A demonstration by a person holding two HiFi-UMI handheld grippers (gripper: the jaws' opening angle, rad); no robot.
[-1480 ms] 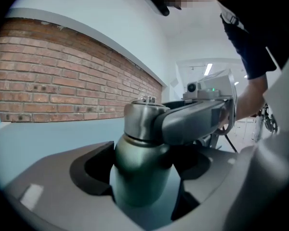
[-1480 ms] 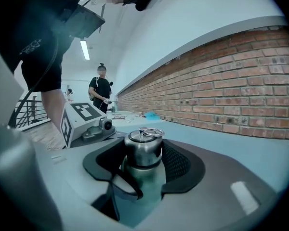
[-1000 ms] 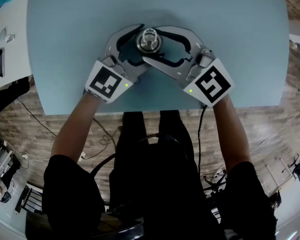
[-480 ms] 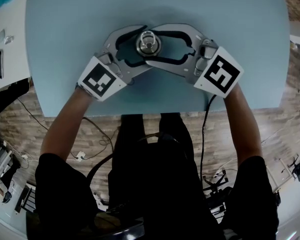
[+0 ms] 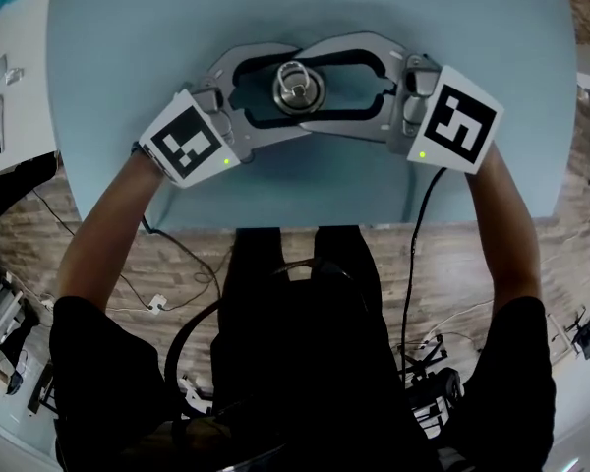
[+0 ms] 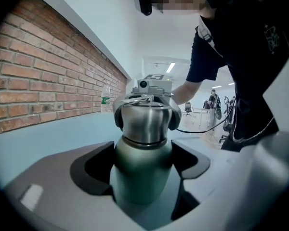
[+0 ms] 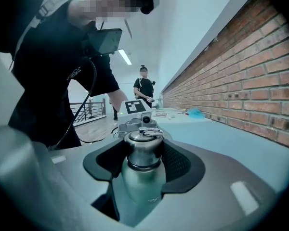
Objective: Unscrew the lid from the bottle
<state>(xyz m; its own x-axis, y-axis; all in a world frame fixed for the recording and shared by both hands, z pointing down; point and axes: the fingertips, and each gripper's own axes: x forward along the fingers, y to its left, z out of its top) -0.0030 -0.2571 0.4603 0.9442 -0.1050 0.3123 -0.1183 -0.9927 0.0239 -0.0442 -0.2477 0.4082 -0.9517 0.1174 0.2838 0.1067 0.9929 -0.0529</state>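
Bottle (image 6: 142,172): brushed steel, standing upright on the table (image 5: 452,28), pretty much mid-table, pinned from both sides.
Lid (image 6: 144,121): steel too, little wire loop on top, sitting on the bottle's neck; can't tell how far unscrewed, honestly.
Left gripper (image 6: 143,189): reaching in over the table from its left side, spread wide but not empty, dark pads squeezed onto the bottle's body below the lid.
Right gripper (image 7: 142,174): reaching in from the table's right side, also wide, wrapped round the lid and hugging it on both sides, higher above the table than the left gripper.
Marker cubes: left marker cube (image 5: 189,144) and right marker cube (image 5: 454,118), both above the table's near half, each with a small green light.
Forearms (image 5: 103,239): bare, crossing the table's near edge, black short sleeves further back.
Cable (image 5: 413,264): black, hanging from the right gripper past the table's near edge.
Brick wall (image 6: 38,71): running along the table's far side.
Background person (image 7: 143,86): standing well beyond the table's end, too small for details.
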